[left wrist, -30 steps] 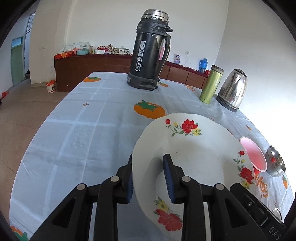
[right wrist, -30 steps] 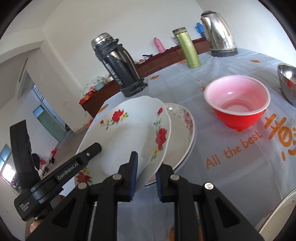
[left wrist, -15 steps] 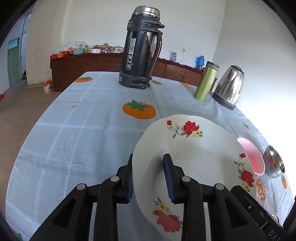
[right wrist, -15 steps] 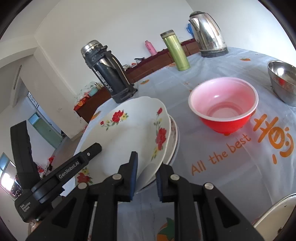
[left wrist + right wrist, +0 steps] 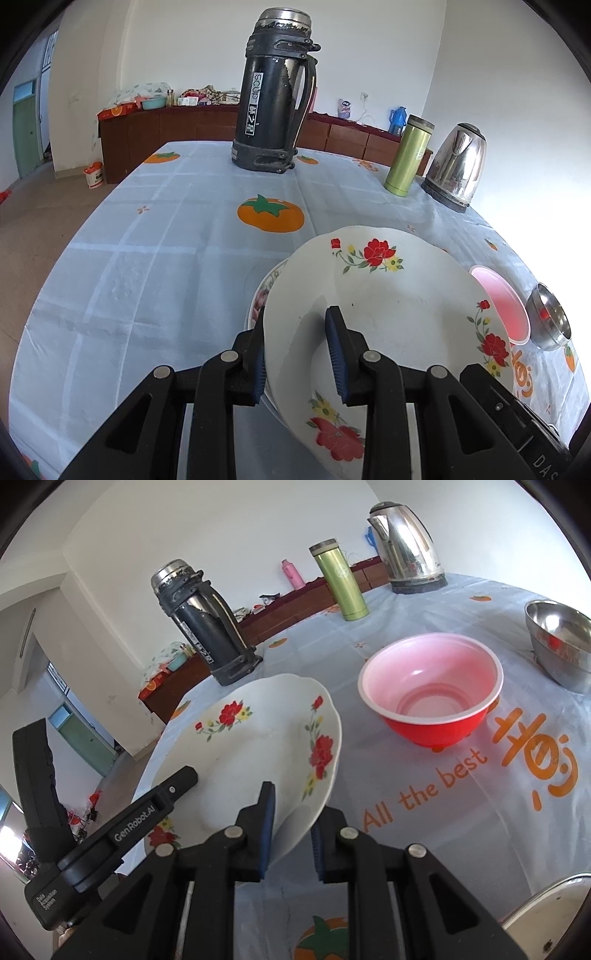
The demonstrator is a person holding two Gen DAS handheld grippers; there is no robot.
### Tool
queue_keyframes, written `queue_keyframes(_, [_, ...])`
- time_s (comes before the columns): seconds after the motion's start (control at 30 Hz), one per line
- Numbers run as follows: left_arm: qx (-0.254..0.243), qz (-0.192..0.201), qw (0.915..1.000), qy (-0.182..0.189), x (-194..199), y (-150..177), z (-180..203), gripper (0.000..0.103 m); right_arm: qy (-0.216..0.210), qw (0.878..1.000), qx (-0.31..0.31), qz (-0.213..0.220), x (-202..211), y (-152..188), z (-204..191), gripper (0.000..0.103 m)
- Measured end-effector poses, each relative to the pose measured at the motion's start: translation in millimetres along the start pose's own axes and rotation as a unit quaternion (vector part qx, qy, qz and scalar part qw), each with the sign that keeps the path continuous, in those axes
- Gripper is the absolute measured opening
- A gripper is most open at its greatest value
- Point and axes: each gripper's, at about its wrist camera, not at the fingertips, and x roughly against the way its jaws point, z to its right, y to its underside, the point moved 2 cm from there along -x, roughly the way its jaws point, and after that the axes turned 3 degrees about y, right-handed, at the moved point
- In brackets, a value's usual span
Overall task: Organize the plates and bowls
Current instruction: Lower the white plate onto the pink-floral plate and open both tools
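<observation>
A white plate with red flowers is gripped on opposite rims by both grippers. My left gripper is shut on its near-left rim. My right gripper is shut on its right rim. The plate sits tilted, low over a second floral plate lying on the table, whose left edge peeks out in the left wrist view. A red bowl with a pink inside stands to the right. A steel bowl stands beyond it.
A tall black thermos, a green flask and a steel kettle stand at the far side of the table. Another white plate's rim shows at the bottom right of the right wrist view.
Both grippers have carried the flowered plate down and over the second plate, which is now nearly covered. The red bowl now sits closer in the right wrist view.
</observation>
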Motion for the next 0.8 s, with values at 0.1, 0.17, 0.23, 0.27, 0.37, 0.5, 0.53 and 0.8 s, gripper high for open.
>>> queue_keyframes(0.1, [0.007, -0.005, 1.0, 0.003, -1, 1, -2, 0.032, 0.011, 1.0, 0.013, 0.002, 0, 1, -3, 0.018])
queue_keyframes(0.17, [0.013, -0.01, 0.9998, 0.006, -3, 2, -4, 0.032, 0.018, 1.0, 0.02, 0.002, 0, 1, -5, 0.018])
queue_keyframes(0.23, [0.017, -0.015, 0.9997, 0.007, -4, 2, -5, 0.032, 0.024, 0.999, 0.027, 0.001, 0, 1, -7, 0.018])
queue_keyframes(0.27, [0.016, -0.014, 0.9997, 0.008, -5, 2, -5, 0.032, 0.026, 0.999, 0.031, 0.001, 0, 1, -8, 0.019])
queue_keyframes(0.37, [0.016, -0.015, 0.9997, 0.006, -6, 3, -5, 0.032, 0.031, 0.999, 0.035, 0.0, -1, 1, -9, 0.02])
queue_keyframes(0.5, [0.016, -0.019, 0.9997, 0.007, -8, 3, -4, 0.032, 0.039, 0.998, 0.042, 0.0, -3, -1, -12, 0.022])
queue_keyframes(0.53, [0.016, -0.02, 0.9997, 0.006, -9, 2, -3, 0.032, 0.041, 0.998, 0.042, -0.001, -3, -1, -12, 0.022])
queue_keyframes(0.8, [0.011, -0.027, 0.9996, -0.003, -10, 1, 1, 0.032, 0.052, 0.998, 0.044, -0.018, -9, -2, -13, 0.031])
